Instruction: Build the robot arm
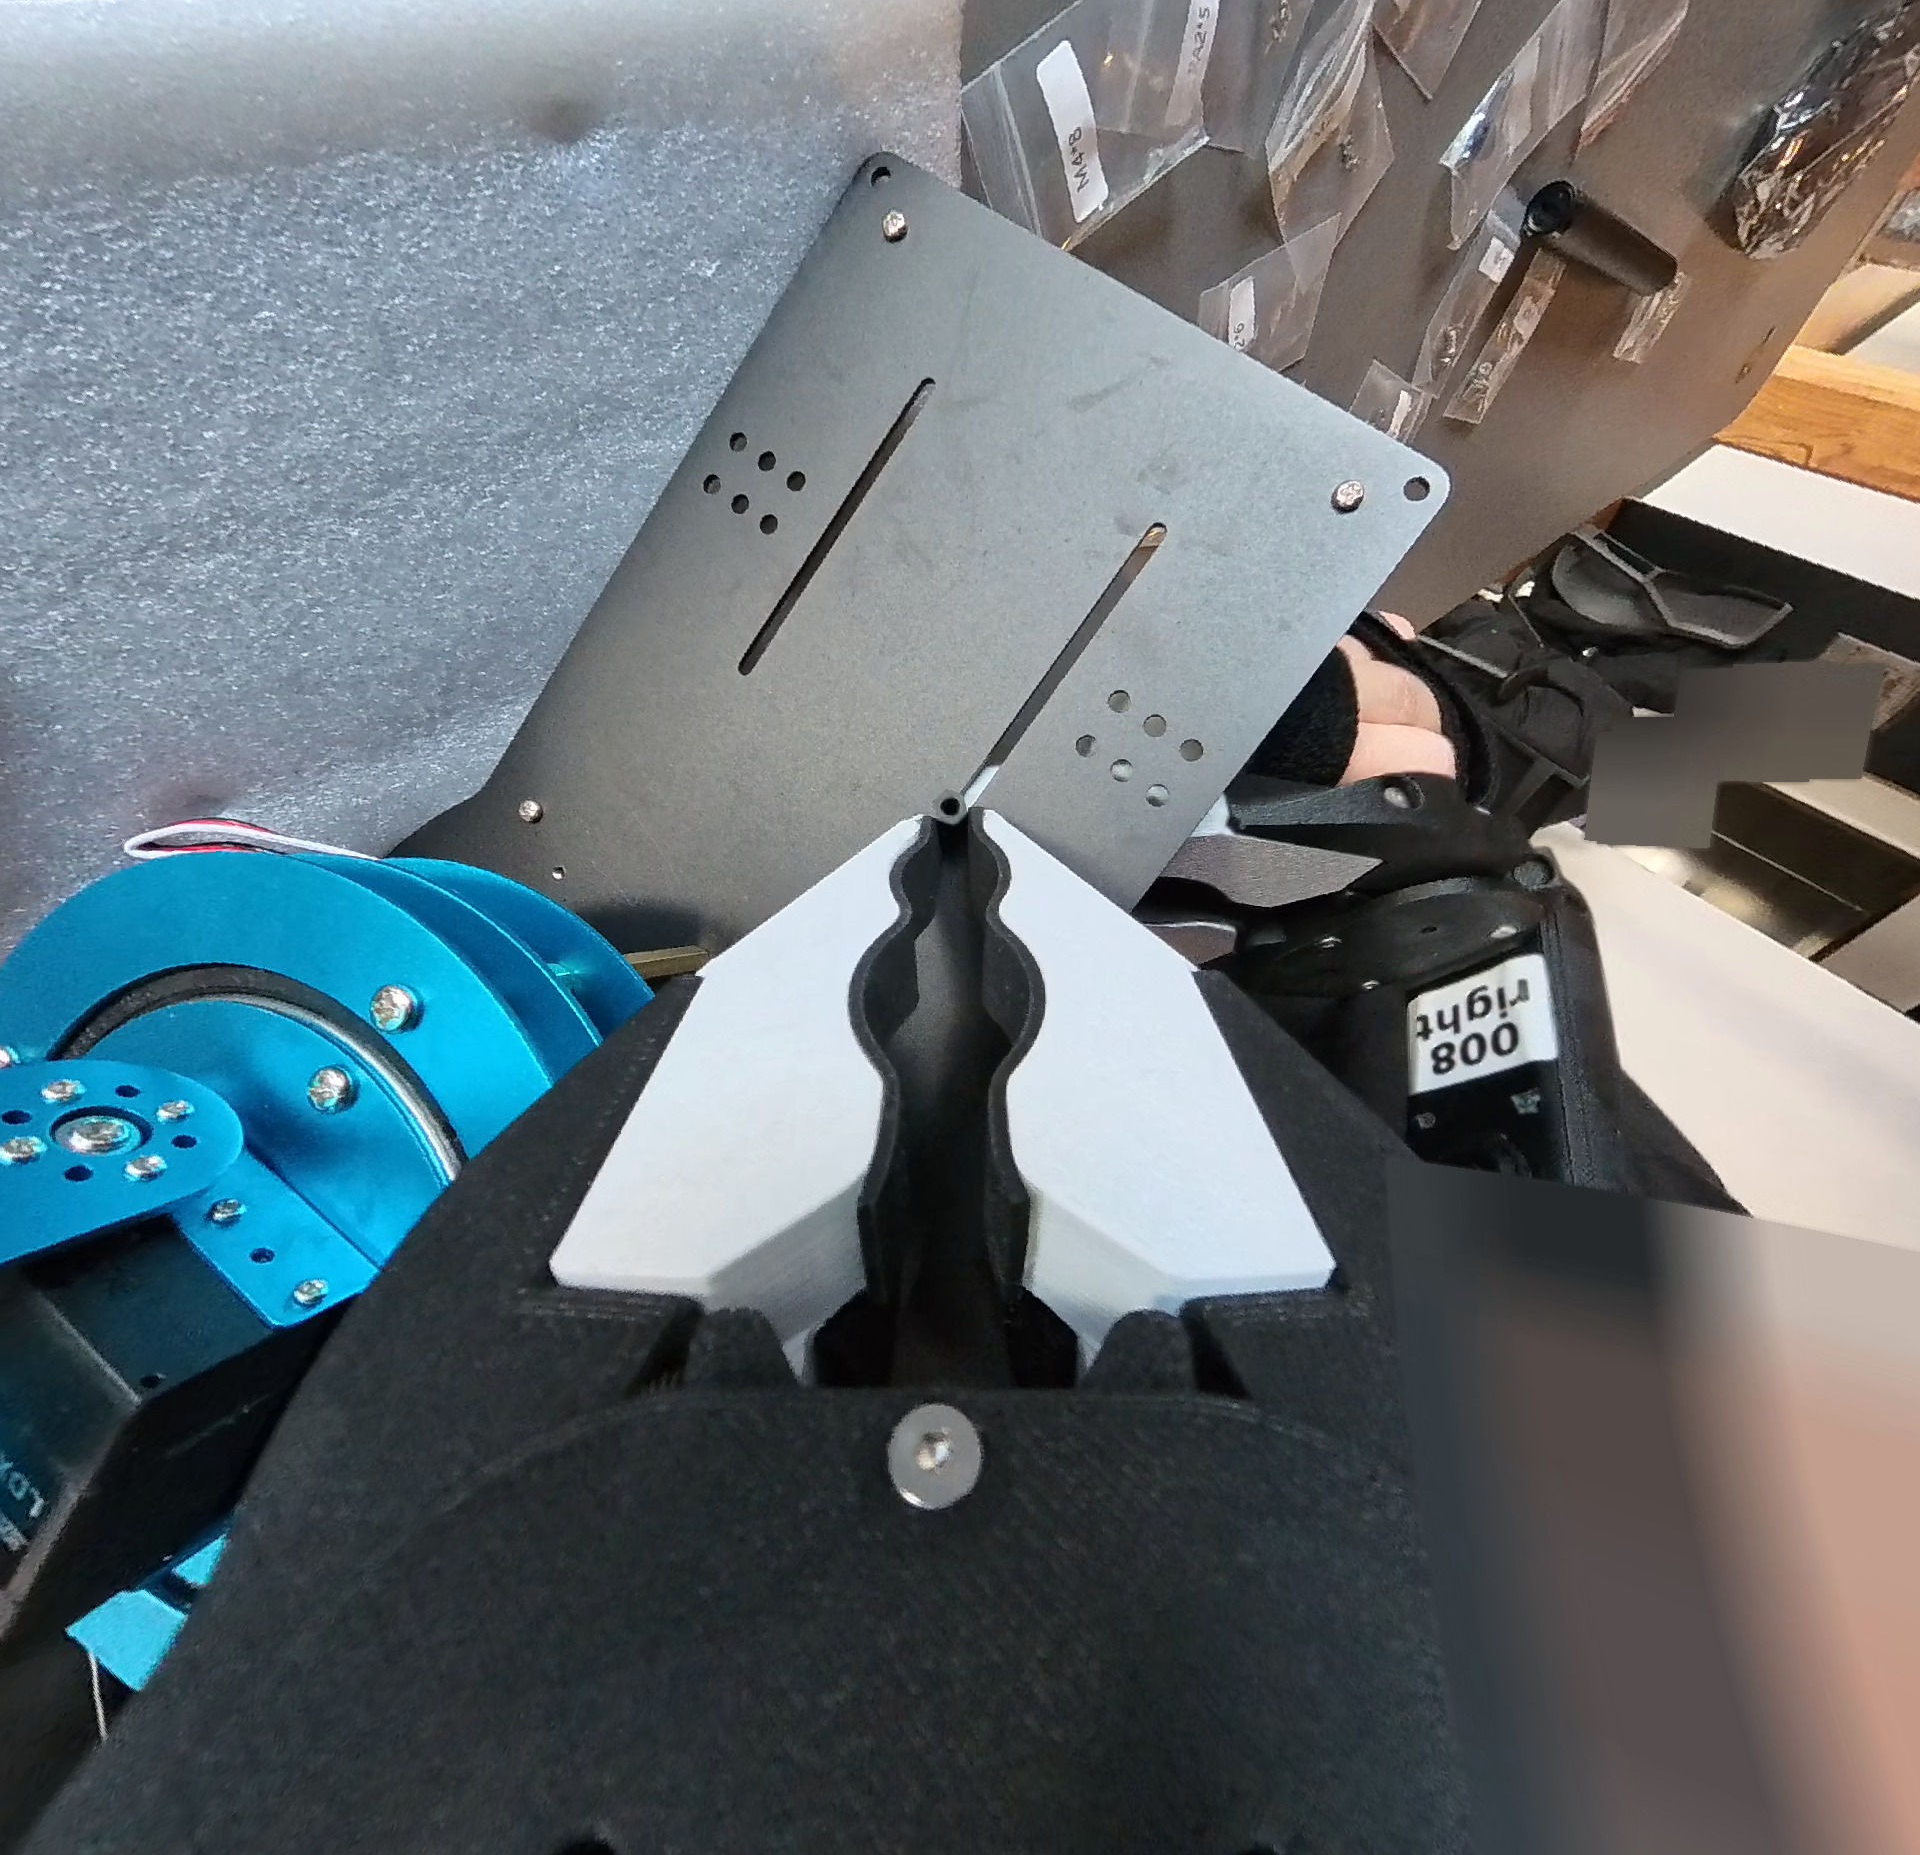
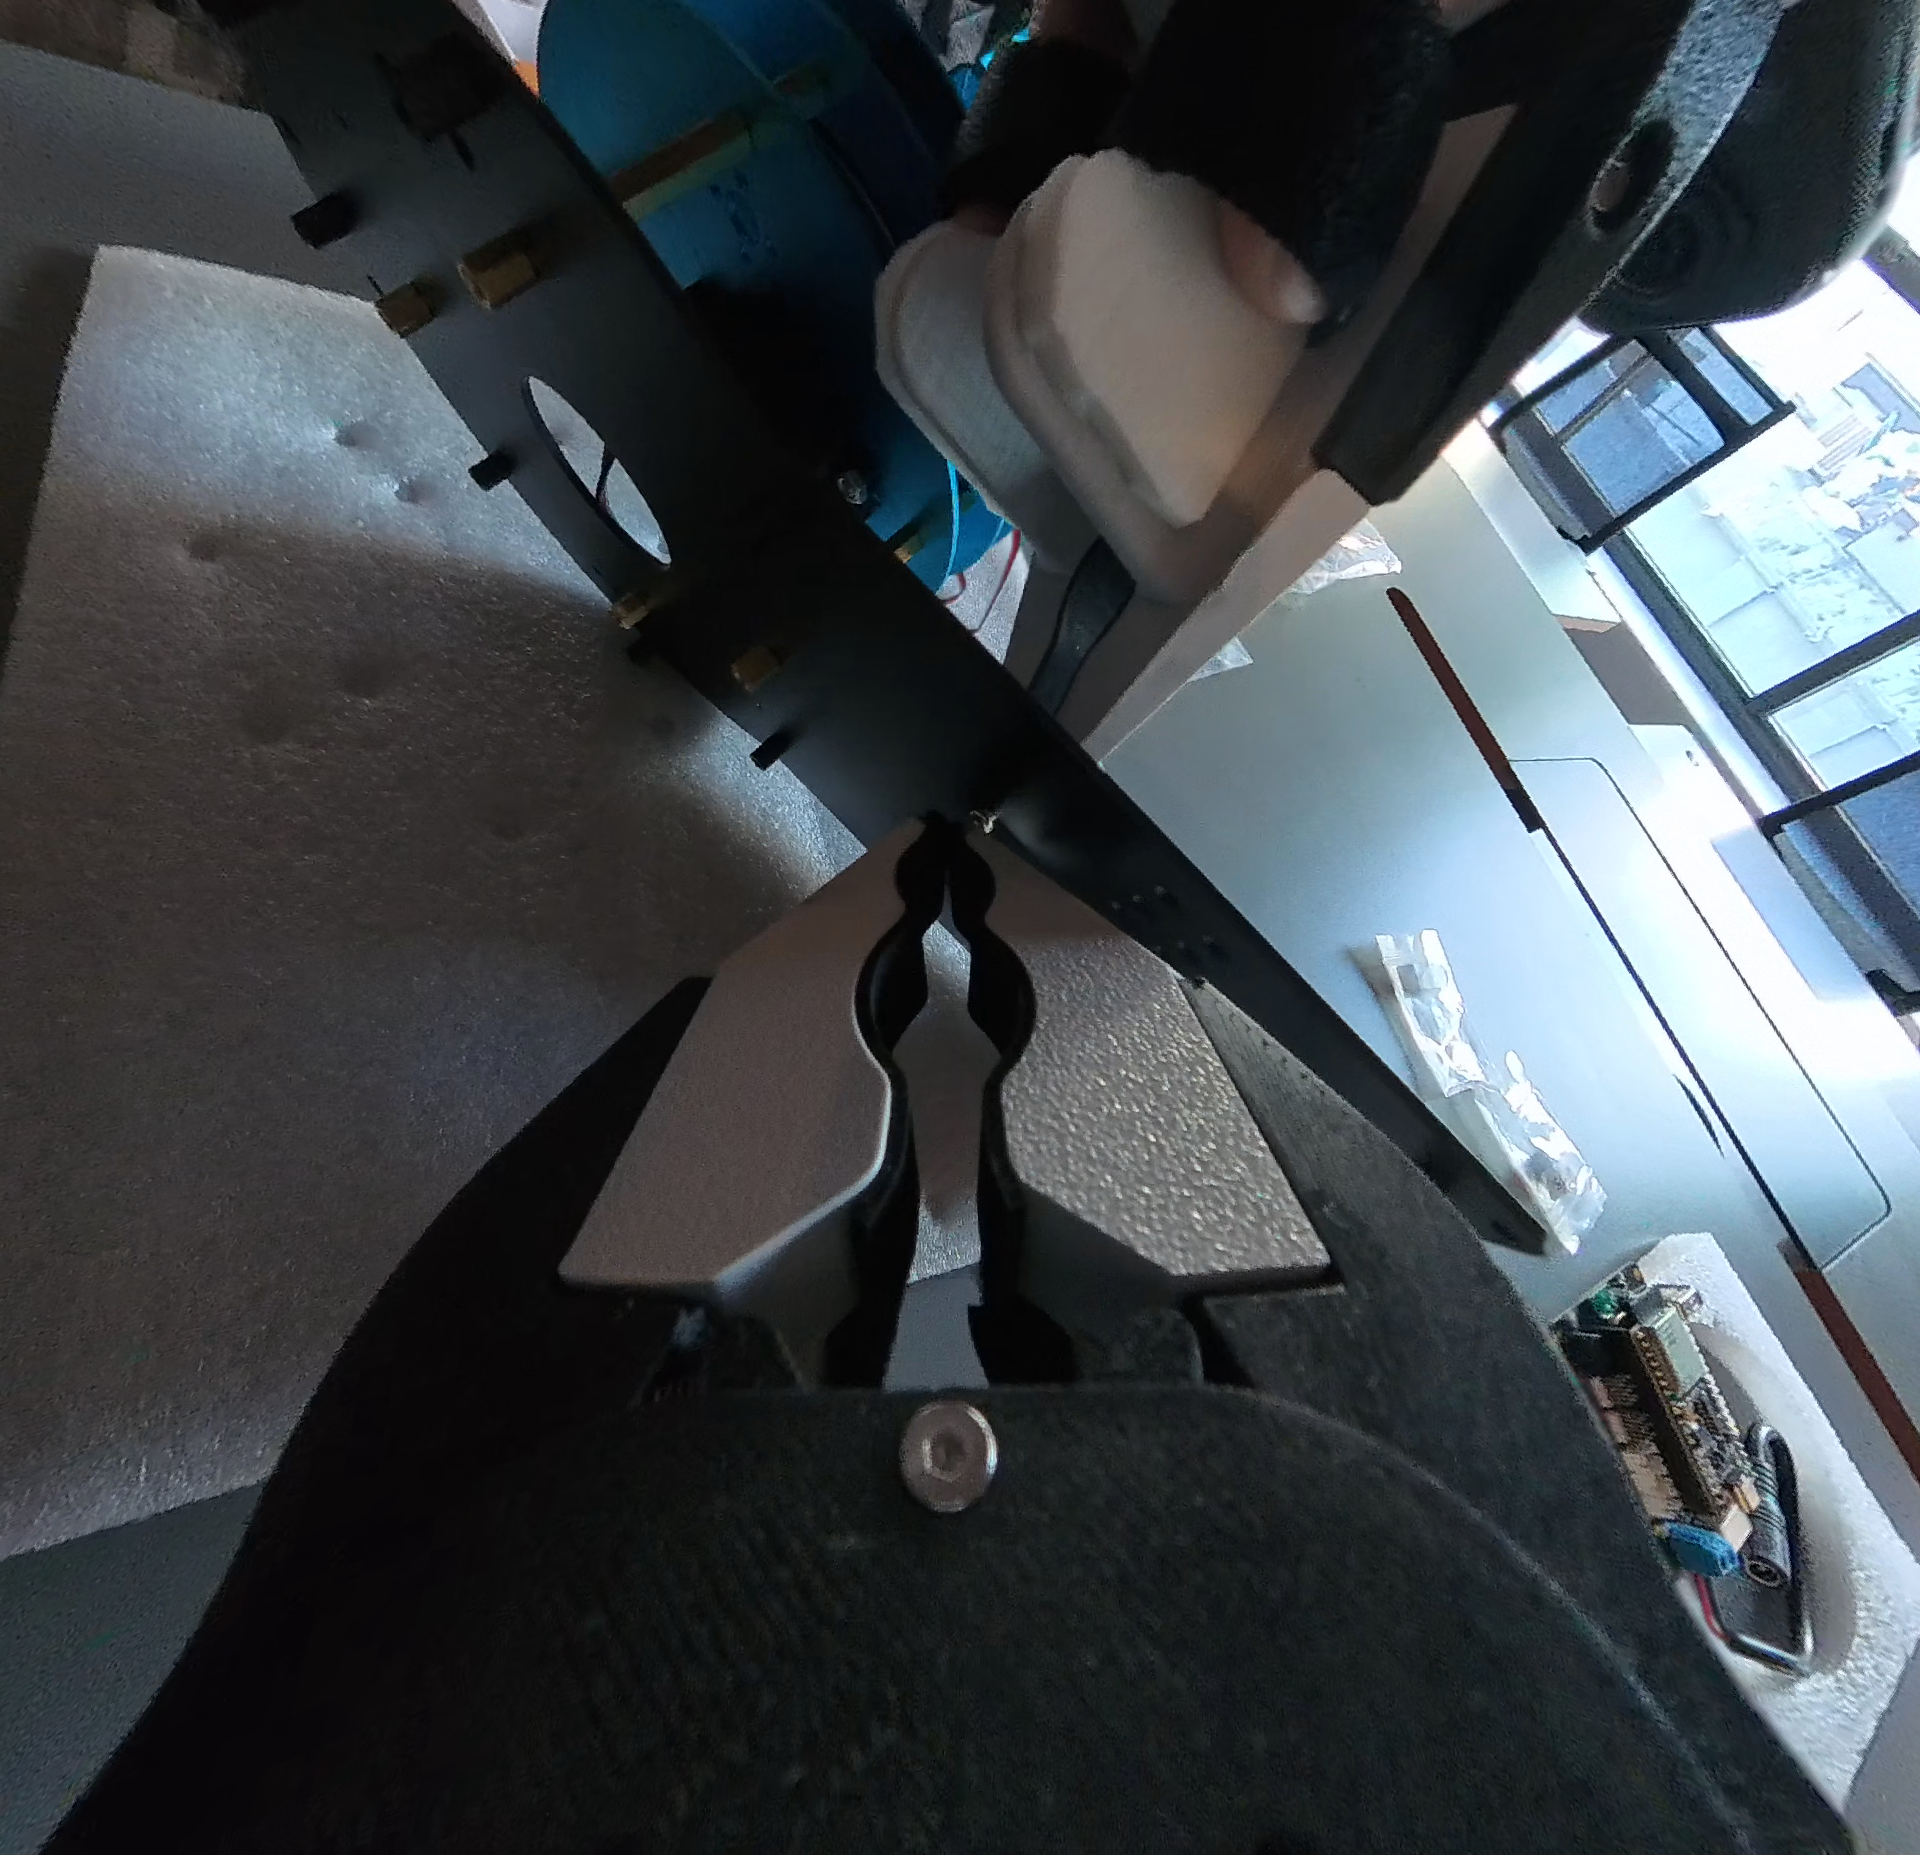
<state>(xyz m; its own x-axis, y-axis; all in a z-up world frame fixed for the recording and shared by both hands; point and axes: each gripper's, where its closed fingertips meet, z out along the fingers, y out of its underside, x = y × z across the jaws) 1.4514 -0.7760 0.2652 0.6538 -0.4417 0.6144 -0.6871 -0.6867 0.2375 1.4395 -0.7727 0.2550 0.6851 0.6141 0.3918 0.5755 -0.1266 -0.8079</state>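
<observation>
Between the left gripper (image 1: 948, 813) tips a small black spacer (image 1: 949, 806) sits pinched against the black plate (image 1: 997, 517), while the right gripper (image 2: 948, 826), clenched on that plate's lower edge, needs steadiness.

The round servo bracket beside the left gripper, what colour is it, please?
Bright blue, clearest in the left wrist view.

Print on white strips of clear bags (image 1: 1075, 132), a white sticker (image 1: 1481, 1042) low right, & black servo (image 1: 21, 1504) bottom-left edge.
</observation>
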